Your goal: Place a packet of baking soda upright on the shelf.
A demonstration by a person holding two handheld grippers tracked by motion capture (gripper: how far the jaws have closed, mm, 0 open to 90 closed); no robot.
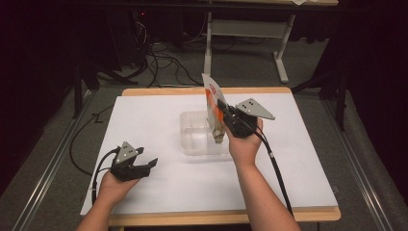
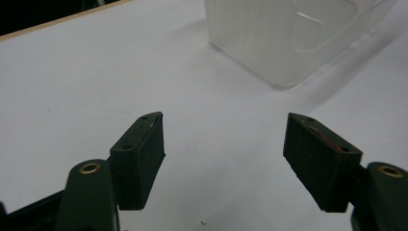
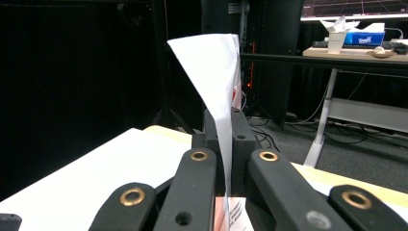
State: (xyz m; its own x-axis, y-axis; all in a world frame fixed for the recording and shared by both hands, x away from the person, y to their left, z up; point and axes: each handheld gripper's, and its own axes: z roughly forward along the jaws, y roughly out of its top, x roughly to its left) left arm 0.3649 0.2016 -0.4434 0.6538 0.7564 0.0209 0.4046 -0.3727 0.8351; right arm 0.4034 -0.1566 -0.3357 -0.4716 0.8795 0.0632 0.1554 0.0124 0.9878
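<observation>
- Right gripper (image 1: 222, 111) is clamped on a packet (image 1: 213, 107), jaws pinching its thin edge; in the right gripper view the packet (image 3: 217, 77) rises straight up between the closed jaws.
- Packet is held upright over the clear bin (image 1: 195, 137), lower end hanging at or just inside the rim, probably for lowering in; hard to tell if it touches the bin.
- Left gripper (image 1: 146, 162) rests low over the white table (image 1: 159, 187), jaws wide apart, holding nothing.
- Left gripper (image 2: 223, 144) points toward the bin (image 2: 269, 43), well apart from it, likely parked clear of the right hand's work.
</observation>
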